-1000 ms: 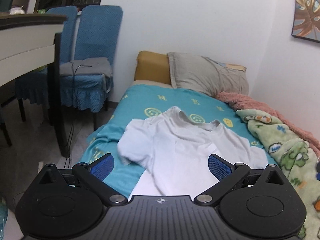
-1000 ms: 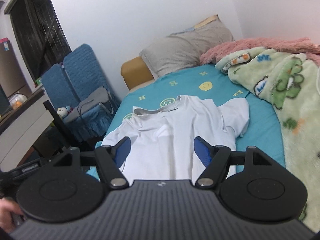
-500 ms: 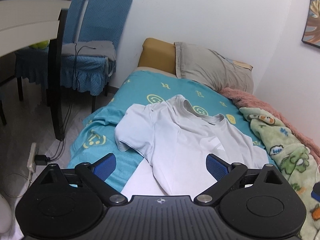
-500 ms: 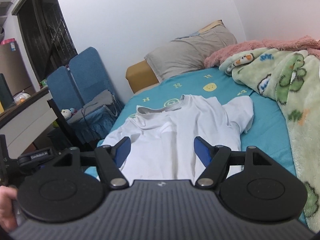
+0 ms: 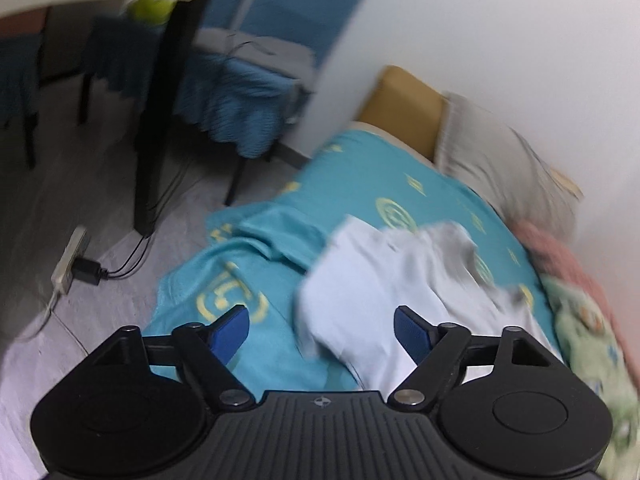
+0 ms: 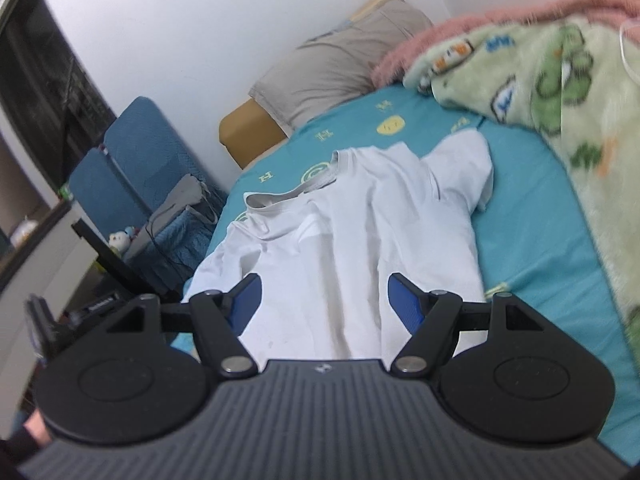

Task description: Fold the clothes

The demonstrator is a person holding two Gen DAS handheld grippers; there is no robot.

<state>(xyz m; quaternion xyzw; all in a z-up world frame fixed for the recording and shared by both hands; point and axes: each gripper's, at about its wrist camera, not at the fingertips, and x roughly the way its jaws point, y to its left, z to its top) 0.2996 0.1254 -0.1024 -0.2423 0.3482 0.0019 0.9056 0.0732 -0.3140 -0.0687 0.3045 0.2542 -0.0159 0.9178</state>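
One shirt point(image 6: 352, 240), two pillows point(image 6: 332, 68), two chairs point(image 6: 132, 168).

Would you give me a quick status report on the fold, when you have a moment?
Left gripper open, jaws just been closing, nothing between them. Right gripper open. White T-shirt flat on bed, unfolded. Nothing in the way.

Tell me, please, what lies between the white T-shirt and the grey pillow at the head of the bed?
Only bare teal bedsheet with yellow prints lies between the white T-shirt and the grey pillow; the right wrist view shows it clearly.
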